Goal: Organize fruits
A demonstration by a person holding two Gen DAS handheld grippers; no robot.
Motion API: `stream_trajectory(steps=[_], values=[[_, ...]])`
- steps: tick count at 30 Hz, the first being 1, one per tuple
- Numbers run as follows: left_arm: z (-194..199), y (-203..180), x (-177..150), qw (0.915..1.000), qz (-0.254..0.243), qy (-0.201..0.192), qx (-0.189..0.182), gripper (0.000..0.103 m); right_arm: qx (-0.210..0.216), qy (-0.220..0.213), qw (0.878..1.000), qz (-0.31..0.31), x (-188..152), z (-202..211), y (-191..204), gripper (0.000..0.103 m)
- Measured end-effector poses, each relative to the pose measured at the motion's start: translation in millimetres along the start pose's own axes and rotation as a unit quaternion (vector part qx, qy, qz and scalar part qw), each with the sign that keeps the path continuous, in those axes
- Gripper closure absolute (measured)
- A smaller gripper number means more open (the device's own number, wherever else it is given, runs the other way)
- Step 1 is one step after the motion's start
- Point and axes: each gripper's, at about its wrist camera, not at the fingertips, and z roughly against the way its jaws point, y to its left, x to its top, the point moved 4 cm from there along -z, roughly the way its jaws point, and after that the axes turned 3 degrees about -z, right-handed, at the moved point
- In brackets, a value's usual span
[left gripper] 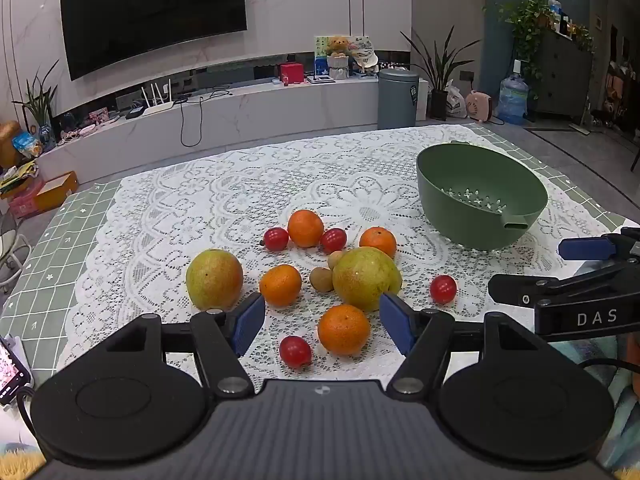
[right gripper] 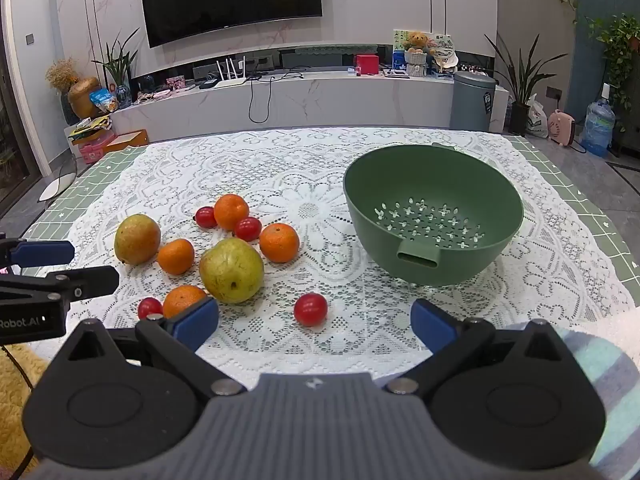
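Fruit lies loose on the lace tablecloth: two green-red pears (left gripper: 366, 279) (left gripper: 214, 279), several oranges such as the near one (left gripper: 344, 329), several cherry tomatoes such as one (left gripper: 295, 351), and two small brown fruits (left gripper: 321, 279). A green colander bowl (left gripper: 480, 200) stands empty at the right; it also shows in the right wrist view (right gripper: 434, 216). My left gripper (left gripper: 322, 326) is open, above the near orange. My right gripper (right gripper: 314, 322) is open and empty, near a lone tomato (right gripper: 310, 309) in front of the bowl.
The table (left gripper: 80, 216) has a green checked cloth under white lace. Behind it are a TV console (left gripper: 240, 108), a grey bin (left gripper: 398, 98) and plants. A phone (left gripper: 10, 372) sits at the near left edge.
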Motion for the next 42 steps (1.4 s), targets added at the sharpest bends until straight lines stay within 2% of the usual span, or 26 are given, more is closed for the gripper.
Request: stream_trajectory(steps=[33, 42], values=[[2.9, -2.4, -1.0, 1.0000, -0.001, -0.002, -0.005, 0.026, -0.002, 0.001, 1.000, 0.002, 0.3, -0.1, -0.1, 0.004], [-0.5, 6.2, 1.8, 0.9994, 0.010, -0.003, -0.032, 0.025, 0.005, 0.007, 1.000, 0.005, 0.8, -2.0, 2.1, 0.004]])
